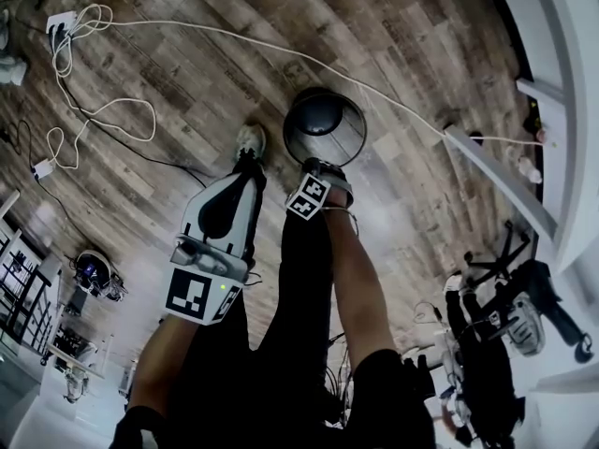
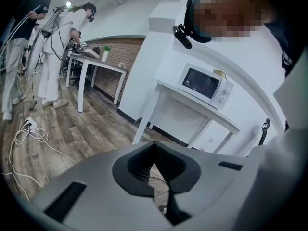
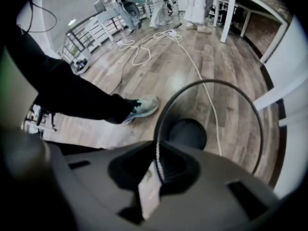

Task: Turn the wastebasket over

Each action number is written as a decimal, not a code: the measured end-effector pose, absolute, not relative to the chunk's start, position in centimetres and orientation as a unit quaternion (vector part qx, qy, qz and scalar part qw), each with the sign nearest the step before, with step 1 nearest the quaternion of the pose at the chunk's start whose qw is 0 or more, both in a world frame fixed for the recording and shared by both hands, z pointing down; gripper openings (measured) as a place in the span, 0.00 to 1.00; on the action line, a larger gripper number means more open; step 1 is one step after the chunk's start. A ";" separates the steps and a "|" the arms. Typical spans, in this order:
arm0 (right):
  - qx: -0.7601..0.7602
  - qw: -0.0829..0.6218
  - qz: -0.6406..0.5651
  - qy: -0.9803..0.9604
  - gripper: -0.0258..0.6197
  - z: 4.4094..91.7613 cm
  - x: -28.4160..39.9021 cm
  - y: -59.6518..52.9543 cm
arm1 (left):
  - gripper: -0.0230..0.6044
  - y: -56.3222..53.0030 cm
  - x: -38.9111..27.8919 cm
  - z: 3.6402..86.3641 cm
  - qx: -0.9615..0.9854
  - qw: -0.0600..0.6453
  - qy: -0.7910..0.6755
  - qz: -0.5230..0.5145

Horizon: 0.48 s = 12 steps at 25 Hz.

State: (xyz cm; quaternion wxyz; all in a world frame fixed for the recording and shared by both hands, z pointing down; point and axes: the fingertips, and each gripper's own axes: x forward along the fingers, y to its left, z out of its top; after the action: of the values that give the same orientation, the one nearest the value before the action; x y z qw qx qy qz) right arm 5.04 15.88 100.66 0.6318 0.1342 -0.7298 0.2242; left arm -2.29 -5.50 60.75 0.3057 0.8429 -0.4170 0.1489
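The wastebasket (image 1: pixel 323 124) is a dark wire-mesh bin standing upright on the wood floor, mouth up, just ahead of the person's shoe (image 1: pixel 249 142). My right gripper (image 1: pixel 317 166) points steeply down at its near rim. In the right gripper view the round rim (image 3: pixel 211 83) runs in between the jaws of my right gripper (image 3: pixel 156 152); the wire lies against one pad and a sliver of floor shows beside it, so the jaws stand slightly open around the rim. My left gripper (image 1: pixel 246 172) is held off to the left, away from the bin, its jaws (image 2: pixel 154 148) shut on nothing.
A white cable (image 1: pixel 187 32) crosses the floor from a power strip (image 1: pixel 62 21) and passes behind the bin. White table legs (image 1: pixel 487 157) stand to the right. A microwave (image 2: pixel 204 83) sits on a white table; people stand by a desk (image 2: pixel 96 61) further off.
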 end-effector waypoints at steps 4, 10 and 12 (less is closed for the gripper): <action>0.129 0.628 0.228 -0.733 0.13 101.0 4.7 16.5 | 0.09 -5.4 -2.4 60.8 0.842 0.304 -0.421 0.150; 0.125 0.629 0.230 -0.732 0.13 101.5 4.5 17.3 | 0.09 -5.4 -2.6 61.0 0.840 0.303 -0.424 0.151; 0.126 0.628 0.230 -0.733 0.13 101.5 4.5 17.5 | 0.09 -5.4 -2.6 61.0 0.840 0.304 -0.424 0.152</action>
State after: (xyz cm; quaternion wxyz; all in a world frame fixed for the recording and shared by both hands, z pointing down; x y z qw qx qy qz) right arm 4.49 17.46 101.48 0.6278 0.1256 -0.7330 0.2298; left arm -2.61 -5.36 61.02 0.3037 0.8396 -0.4240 0.1521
